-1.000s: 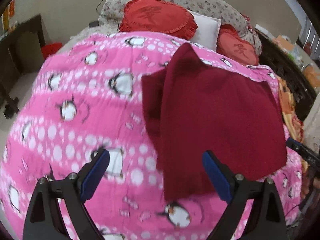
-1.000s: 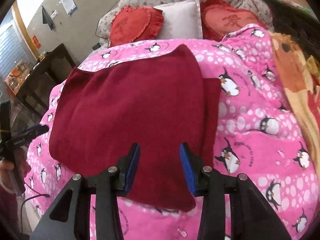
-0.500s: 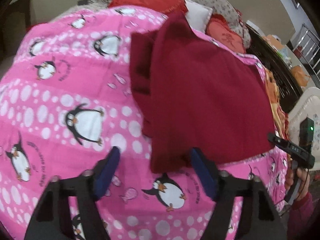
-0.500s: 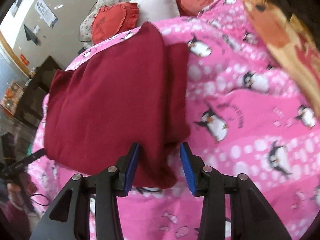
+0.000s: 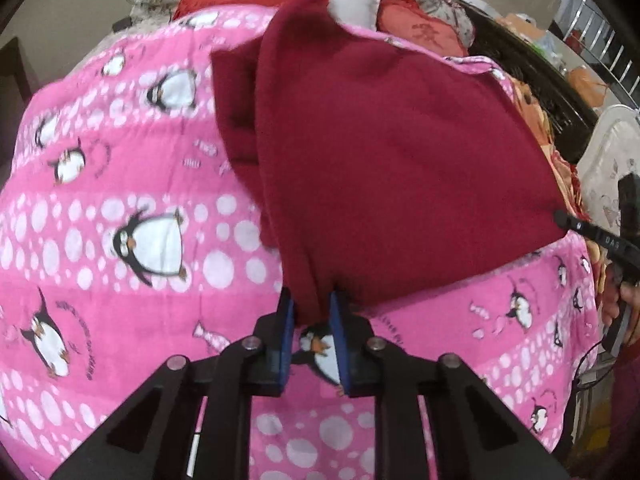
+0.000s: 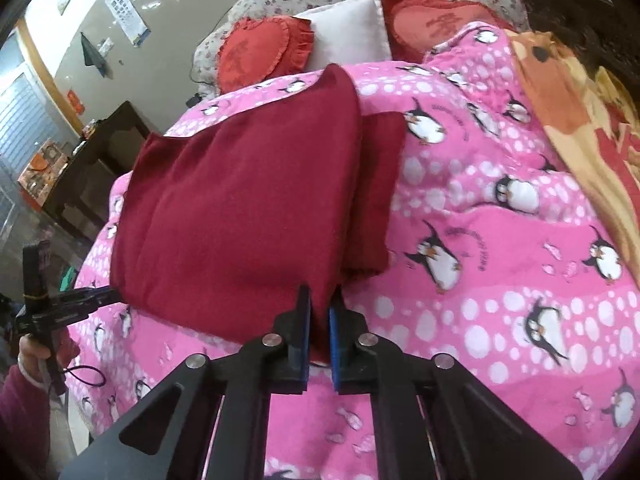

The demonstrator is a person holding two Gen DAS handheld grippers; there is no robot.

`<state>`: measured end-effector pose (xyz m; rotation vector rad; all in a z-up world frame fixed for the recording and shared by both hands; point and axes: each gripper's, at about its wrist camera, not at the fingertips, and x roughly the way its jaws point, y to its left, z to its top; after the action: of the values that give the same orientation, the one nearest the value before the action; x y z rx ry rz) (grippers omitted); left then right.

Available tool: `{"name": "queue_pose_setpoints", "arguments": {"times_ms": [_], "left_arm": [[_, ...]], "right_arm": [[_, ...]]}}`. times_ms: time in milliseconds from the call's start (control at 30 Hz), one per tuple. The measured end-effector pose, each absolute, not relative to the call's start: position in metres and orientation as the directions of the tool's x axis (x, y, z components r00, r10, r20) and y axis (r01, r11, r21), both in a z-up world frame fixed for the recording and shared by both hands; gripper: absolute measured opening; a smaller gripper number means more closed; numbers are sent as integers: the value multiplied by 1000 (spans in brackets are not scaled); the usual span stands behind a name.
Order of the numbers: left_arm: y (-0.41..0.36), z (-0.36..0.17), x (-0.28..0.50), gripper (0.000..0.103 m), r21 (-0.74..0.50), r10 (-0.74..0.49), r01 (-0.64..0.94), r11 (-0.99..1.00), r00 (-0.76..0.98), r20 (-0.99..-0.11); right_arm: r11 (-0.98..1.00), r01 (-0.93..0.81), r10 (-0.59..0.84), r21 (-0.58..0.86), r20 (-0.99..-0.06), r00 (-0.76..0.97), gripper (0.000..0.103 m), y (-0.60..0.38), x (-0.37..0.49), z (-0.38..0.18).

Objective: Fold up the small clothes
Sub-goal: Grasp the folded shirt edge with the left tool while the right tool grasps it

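Note:
A dark red folded garment lies on a pink penguin blanket. My left gripper has its jaws closing on the garment's near left corner, and the cloth is pinched between the blue pads. In the right wrist view the same garment shows a narrower layer sticking out on its right side. My right gripper is shut on the garment's near right corner. Each gripper also shows at the other view's edge: the right gripper and the left gripper, both at the garment's near edge.
Two red heart cushions and a white pillow lie at the bed's head. An orange blanket covers the bed's right side. A dark table stands left of the bed. A person's hand holds the left gripper.
Both grippers dropped to the garment's near edge and closed on its two near corners. The left jaws came from wide open; the right from partly open.

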<state>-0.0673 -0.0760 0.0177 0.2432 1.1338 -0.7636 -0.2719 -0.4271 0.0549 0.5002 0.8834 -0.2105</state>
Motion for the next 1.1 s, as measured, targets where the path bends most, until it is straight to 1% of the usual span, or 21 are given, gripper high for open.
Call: {"name": "queue_pose_setpoints", "arguments": {"times_ms": [133,300,400,433,467,500,567,600,633,667,767,900,967,1100], "left_arm": [[-75,17,-65,18,-215,-434,646,732,199,-879],[-70,29,-68,18,-171,-416,660,731,233,-879],[-69,46,-67,18,-132,-410,661,739,286,-866],[-69,50,-67,22,-129,-412,660,740,293,-863],[-70,57,-63,29,-129,-417,656,744,304,-856],[-72,61,-60,33,-128,-420,652,748,314,-852],[-76,70,-52,49,-123,-426,639,759,344,-837],[-82,74,-47,53,-118,-427,629,768,367,-826],[-88,77,-43,58,-113,-427,621,776,384,-818],[-96,80,-36,61,-113,-432,616,779,399,-809],[-127,86,-17,63,-108,-437,609,786,423,-794],[-159,88,21,65,-115,-435,574,811,459,-775],[-169,82,42,65,-126,-421,535,835,474,-773],[-175,61,80,65,-117,-349,443,889,489,-800]], "right_arm": [[848,408,41,338,-810,585,0,-430,-276,30],[848,393,56,355,-798,600,0,-431,-278,45],[844,430,-25,320,-778,628,0,-432,-282,62],[845,426,-36,324,-759,650,3,-432,-284,71],[849,413,-37,331,-742,670,4,-432,-282,79],[855,403,-41,327,-732,680,5,-430,-277,86],[869,390,-50,306,-729,683,5,-429,-263,94],[877,385,-60,286,-731,679,5,-428,-251,97],[884,383,-70,267,-735,675,5,-427,-239,99],[889,379,-77,256,-733,675,5,-429,-228,101],[893,390,-115,224,-724,680,5,-438,-193,102],[883,413,-134,225,-722,679,5,-453,-150,103],[881,422,-149,215,-721,677,5,-460,-133,101],[876,451,-191,171,-736,649,5,-476,-105,89]]}}
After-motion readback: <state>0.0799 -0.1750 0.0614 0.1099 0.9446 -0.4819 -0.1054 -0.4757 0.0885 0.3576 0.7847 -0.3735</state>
